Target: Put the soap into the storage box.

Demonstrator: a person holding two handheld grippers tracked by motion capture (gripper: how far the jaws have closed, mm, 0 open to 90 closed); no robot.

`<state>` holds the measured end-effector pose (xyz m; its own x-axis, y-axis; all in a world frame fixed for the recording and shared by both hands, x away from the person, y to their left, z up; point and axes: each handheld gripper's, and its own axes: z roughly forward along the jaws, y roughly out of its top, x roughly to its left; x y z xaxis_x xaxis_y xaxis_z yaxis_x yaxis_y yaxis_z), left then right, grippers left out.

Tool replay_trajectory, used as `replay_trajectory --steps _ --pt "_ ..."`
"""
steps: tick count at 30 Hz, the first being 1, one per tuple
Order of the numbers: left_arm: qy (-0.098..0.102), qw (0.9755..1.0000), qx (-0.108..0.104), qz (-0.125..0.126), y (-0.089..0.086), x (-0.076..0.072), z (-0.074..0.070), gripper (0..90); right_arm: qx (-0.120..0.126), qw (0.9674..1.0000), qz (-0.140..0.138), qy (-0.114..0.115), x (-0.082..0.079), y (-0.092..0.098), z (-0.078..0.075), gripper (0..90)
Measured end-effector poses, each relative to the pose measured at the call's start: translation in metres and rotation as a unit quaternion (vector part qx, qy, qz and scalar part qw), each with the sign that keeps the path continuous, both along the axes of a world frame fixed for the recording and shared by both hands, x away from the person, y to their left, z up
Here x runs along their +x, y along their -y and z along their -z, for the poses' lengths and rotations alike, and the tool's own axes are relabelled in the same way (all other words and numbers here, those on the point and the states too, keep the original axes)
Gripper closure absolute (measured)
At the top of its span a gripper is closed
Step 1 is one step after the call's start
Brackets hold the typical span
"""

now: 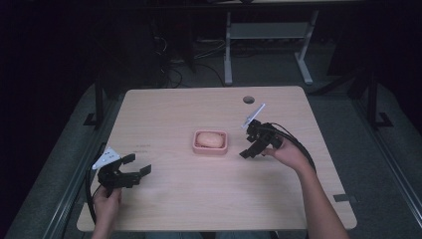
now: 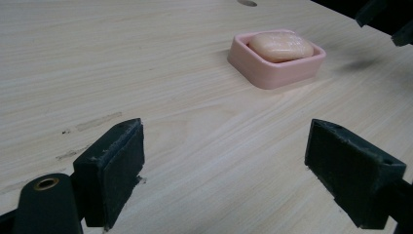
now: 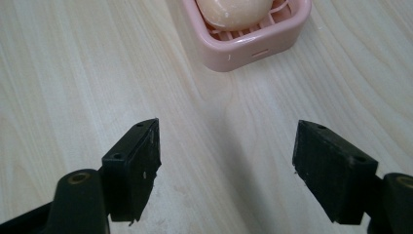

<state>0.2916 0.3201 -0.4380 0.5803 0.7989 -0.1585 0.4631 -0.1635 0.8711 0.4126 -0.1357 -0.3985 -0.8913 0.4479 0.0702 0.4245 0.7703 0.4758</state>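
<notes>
On the tabletop (image 1: 164,107), soap (image 1: 209,139) lies in a pink dish (image 1: 210,150). Right tongs (image 1: 253,149) at its 3 o'clock, left tongs (image 1: 137,165) at 8 o'clock, both released, empty.

soap (image 1: 209,139): pale peach bar, lying flat | in pink soap dish (image 1: 196,146) | mid-table

The left black two-jaw hand-held gripper (image 1: 135,166) sits in the person's left hand (image 1: 106,198), with the forearm coming straight up from the near edge; its jaws stand wide apart with nothing between them, and a grey three-cornered plate rides on top behind them. The right black two-jaw hand-held gripper (image 1: 250,149) is held in the right hand (image 1: 290,153) on a forearm angled inward, tilted downward, jaws likewise spread and holding nothing.
</notes>
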Motion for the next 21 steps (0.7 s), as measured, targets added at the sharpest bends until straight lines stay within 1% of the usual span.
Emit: replay_trajectory --steps 5,6,9,10,12,14,16,17,18,19,21 --pt "0.000 1.0000 -0.002 0.000 0.000 0.000 0.000 14.3 0.004 1.0000 0.002 -0.001 -0.006 0.006 0.002 25.3" --pt "0.000 1.0000 -0.002 0.000 0.001 0.000 0.000 14.3 0.002 1.0000 0.004 0.000 -0.007 0.007 0.003 25.2" --pt "-0.001 1.0000 0.000 0.000 0.000 0.000 0.000 14.2 -0.008 0.9999 0.007 -0.007 -0.010 0.010 0.005 25.2" --pt "-0.001 1.0000 -0.002 -0.001 0.001 0.000 0.000 14.2 -0.008 0.9999 0.009 -0.002 -0.013 0.011 0.005 25.2" --pt "-0.001 1.0000 0.001 0.000 0.000 0.000 0.000 14.3 -0.004 0.9999 0.010 -0.002 -0.017 0.015 0.006 25.2" --pt "-0.001 1.0000 0.001 0.000 0.000 0.000 0.000 14.3 -0.001 1.0000 0.010 0.002 -0.023 0.018 0.008 25.2" --pt "-0.001 1.0000 0.001 0.001 0.000 0.000 0.000 14.3 -0.001 0.9999 0.016 -0.001 -0.029 0.022 0.010 25.2" --pt "-0.001 1.0000 0.000 0.001 0.001 0.000 0.000 14.3 0.000 0.9999 0.017 0.003 -0.033 0.023 0.011 25.0" --pt "0.001 1.0000 0.006 0.004 0.000 0.000 0.000 14.3 0.000 0.9999 0.016 0.001 -0.037 0.025 0.012 24.9" --pt "0.002 1.0000 0.004 0.002 0.000 0.000 0.000 14.3 0.000 0.9998 0.019 0.005 -0.041 0.027 0.013 24.7" --pt "0.002 1.0000 0.005 0.003 0.000 0.000 0.000 14.2 0.008 0.9997 0.022 0.010 -0.050 0.032 0.016 23.8"
